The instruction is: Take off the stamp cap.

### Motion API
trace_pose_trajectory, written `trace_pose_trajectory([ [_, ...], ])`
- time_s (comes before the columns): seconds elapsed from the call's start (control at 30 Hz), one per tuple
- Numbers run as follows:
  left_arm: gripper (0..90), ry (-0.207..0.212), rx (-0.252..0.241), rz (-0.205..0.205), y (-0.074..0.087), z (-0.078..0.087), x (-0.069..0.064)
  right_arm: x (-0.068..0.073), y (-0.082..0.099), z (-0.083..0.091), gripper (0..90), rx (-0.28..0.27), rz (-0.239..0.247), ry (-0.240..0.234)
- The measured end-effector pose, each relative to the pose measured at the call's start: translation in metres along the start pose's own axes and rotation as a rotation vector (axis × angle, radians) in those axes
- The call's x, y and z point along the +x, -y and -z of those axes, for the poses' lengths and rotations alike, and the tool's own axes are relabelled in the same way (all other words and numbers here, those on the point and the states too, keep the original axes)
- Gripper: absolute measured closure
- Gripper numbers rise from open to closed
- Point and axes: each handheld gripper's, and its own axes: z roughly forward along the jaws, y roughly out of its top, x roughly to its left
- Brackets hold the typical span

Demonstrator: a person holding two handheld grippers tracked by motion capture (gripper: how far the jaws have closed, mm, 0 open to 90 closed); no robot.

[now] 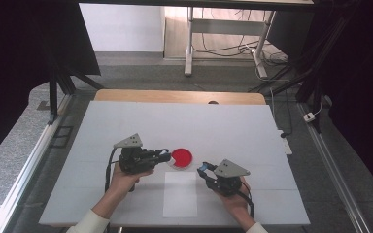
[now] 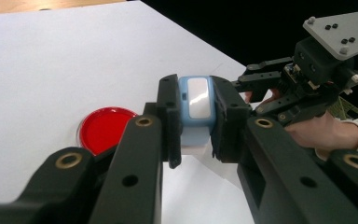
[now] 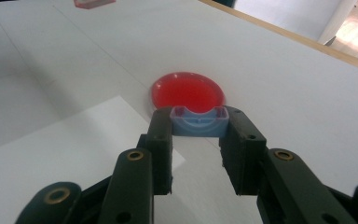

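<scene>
In the high view the left gripper [image 1: 167, 156] lies level over the middle of the white bench [image 1: 126, 121], its tips pointing right and just beside the red dish [image 1: 181, 157], which sits at the far edge of a white sheet of paper [image 1: 180, 194]. The right gripper [image 1: 202, 168] is near the paper's right edge, its tips pointing left toward the dish, with something blue at them. In the left gripper view the jaws are clamped on a light blue block with a white face [image 2: 197, 105], held upright between the pads; the red dish [image 2: 103, 129] lies on the bench to the left beyond, and the right gripper [image 2: 249, 88] is near on the right. In the right gripper view the jaws are closed on a small light blue clip-shaped piece [image 3: 199, 122] at their tips, just in front of the red dish [image 3: 187, 92]; a pink-edged thing [image 3: 94, 3] lies at the far edge.
</scene>
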Motion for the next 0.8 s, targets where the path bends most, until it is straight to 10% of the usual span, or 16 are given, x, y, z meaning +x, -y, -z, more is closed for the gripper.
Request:
trace_pose_trajectory([
  [0.8, 75.3, -0.073, 0.028, -0.072, -0.004, -0.006, -0.003, -0.052, 0.045, 0.078, 65.0, 0.005, -0.084, 0.118],
])
